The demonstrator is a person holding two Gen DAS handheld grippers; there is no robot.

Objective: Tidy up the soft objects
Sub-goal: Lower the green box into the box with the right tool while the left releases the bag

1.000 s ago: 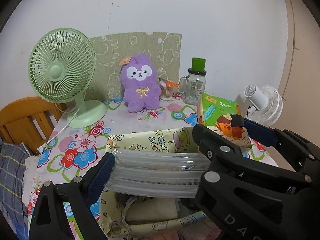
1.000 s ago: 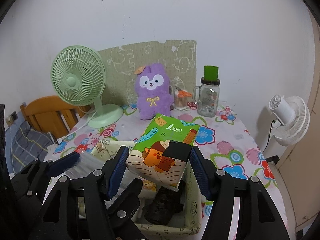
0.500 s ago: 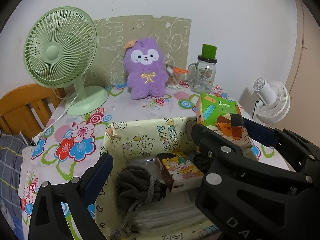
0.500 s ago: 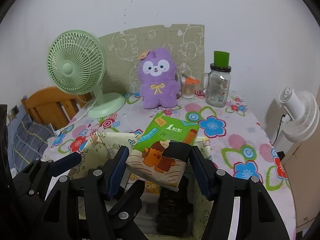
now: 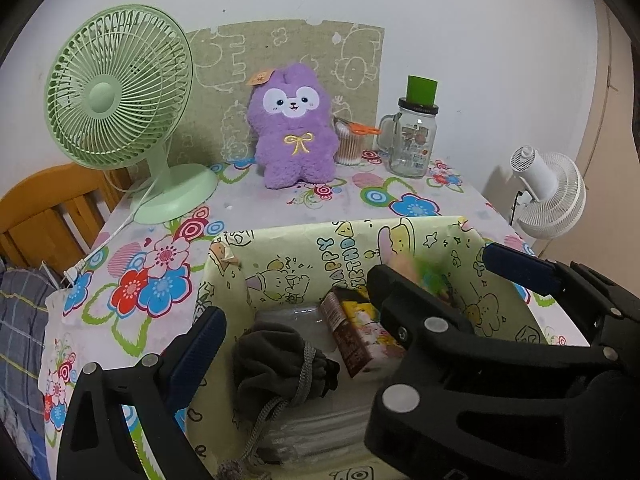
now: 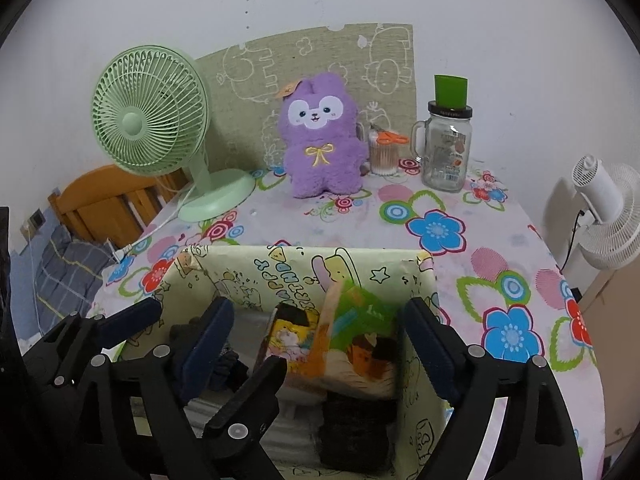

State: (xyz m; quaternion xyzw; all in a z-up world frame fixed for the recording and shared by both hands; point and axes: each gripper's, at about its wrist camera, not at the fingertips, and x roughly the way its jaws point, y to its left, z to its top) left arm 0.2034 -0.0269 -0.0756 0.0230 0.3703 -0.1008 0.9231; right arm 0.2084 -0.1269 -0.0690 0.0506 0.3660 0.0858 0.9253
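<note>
— Right gripper (image 6: 316,334)?
— Jaws spread wide, gripping nothing. Green pack (image 6: 360,332) blurred between them, tilted inside the box (image 6: 256,264), apparently free of both pads.
— Left gripper (image 5: 348,300)?
— Jaws spread too, nothing held. Right-hand finger mostly hidden behind the other gripper's black frame.
— Box contents?
— Grey pouch (image 5: 276,356), small carton (image 5: 356,332), clear plastic underneath, hard to make out. Dark bundle (image 6: 356,424) partly covered by the pack.
— On the counter (image 6: 460,264)?
— Purple plush (image 6: 322,140), well behind the box.
</note>
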